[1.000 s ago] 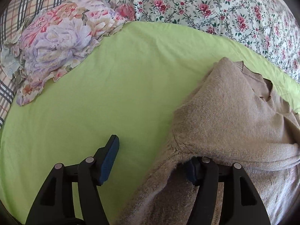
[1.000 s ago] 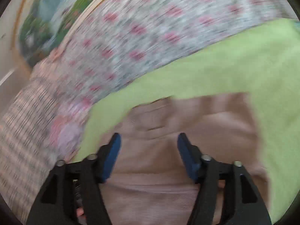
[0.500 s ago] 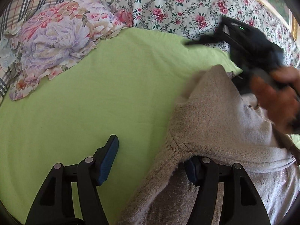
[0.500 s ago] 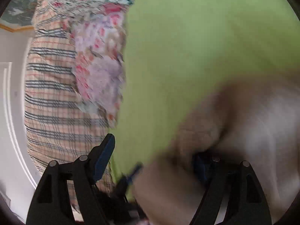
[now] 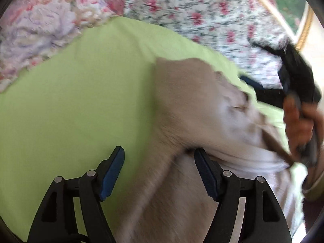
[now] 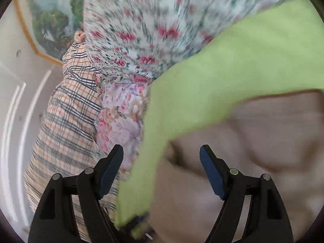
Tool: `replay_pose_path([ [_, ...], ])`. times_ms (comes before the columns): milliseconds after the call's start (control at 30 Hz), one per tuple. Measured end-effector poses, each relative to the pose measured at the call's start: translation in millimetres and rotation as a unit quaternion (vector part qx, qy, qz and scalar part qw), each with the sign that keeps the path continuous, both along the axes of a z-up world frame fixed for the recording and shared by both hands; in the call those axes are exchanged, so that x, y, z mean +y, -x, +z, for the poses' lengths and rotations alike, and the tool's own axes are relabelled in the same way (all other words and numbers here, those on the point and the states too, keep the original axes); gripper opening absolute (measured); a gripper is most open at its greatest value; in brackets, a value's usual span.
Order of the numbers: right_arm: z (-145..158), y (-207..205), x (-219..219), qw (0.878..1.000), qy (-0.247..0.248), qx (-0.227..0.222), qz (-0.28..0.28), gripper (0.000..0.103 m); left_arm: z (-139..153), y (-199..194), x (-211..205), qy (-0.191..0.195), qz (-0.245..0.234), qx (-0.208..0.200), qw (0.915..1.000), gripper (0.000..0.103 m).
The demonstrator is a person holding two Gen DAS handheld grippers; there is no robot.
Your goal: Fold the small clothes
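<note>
Item: beige knit sweater (image 5: 188,105) on green sheet (image 5: 81,101), toward its right edge. Soft, light, floppy; I'd pinch a hem. Left gripper (image 5: 160,172) opening, sweater edge between unpressed pads; right gripper (image 6: 162,168) released, empty.

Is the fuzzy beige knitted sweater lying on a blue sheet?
No, the beige knitted sweater lies on a plain lime-green sheet.

bed's got a lime green sheet (image 5: 85,105) on it, with a beige knit sweater (image 5: 188,105) lying on top, looks partly folded but it's blurry.
</note>
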State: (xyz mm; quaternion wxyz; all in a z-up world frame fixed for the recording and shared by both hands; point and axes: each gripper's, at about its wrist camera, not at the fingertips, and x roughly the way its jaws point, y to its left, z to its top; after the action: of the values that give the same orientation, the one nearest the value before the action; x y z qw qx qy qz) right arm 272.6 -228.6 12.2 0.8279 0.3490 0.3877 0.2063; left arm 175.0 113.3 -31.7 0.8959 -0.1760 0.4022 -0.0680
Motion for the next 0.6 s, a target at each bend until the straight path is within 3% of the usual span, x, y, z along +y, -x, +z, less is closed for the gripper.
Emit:
replay_pose_path([
  [133, 30, 96, -41, 0.992, 0.111, -0.035, -0.049, 0.079, 16, 8, 5, 0.014, -0.011, -0.006, 0.9998, 0.073],
  [200, 37, 137, -45, 0.978, 0.197, -0.042, -0.062, 0.079, 22, 0, 9, 0.008, -0.004, -0.005, 0.9999, 0.073],
  [300, 28, 181, -48, 0.959, 0.277, -0.030, -0.042, 0.079, 29, -23, 11, -0.024, 0.013, 0.006, 0.9996, 0.073],
  [367, 15, 193, -42, 0.947, 0.320, -0.018, -0.012, 0.079, 34, -43, 12, -0.038, 0.021, 0.011, 0.9990, 0.073],
  [433, 0, 197, -34, 0.927, 0.374, -0.017, 0.017, 0.079, 34, -61, 14, -0.048, 0.027, 0.016, 0.9983, 0.073],
  [533, -14, 187, -29, 0.891, 0.453, -0.025, 0.013, 0.079, 28, -78, 14, -0.051, 0.030, 0.029, 0.9978, 0.073],
  [600, -20, 173, -34, 0.885, 0.466, -0.016, 0.002, 0.078, 23, -87, 11, -0.062, 0.030, 0.038, 0.9969, 0.073],
])
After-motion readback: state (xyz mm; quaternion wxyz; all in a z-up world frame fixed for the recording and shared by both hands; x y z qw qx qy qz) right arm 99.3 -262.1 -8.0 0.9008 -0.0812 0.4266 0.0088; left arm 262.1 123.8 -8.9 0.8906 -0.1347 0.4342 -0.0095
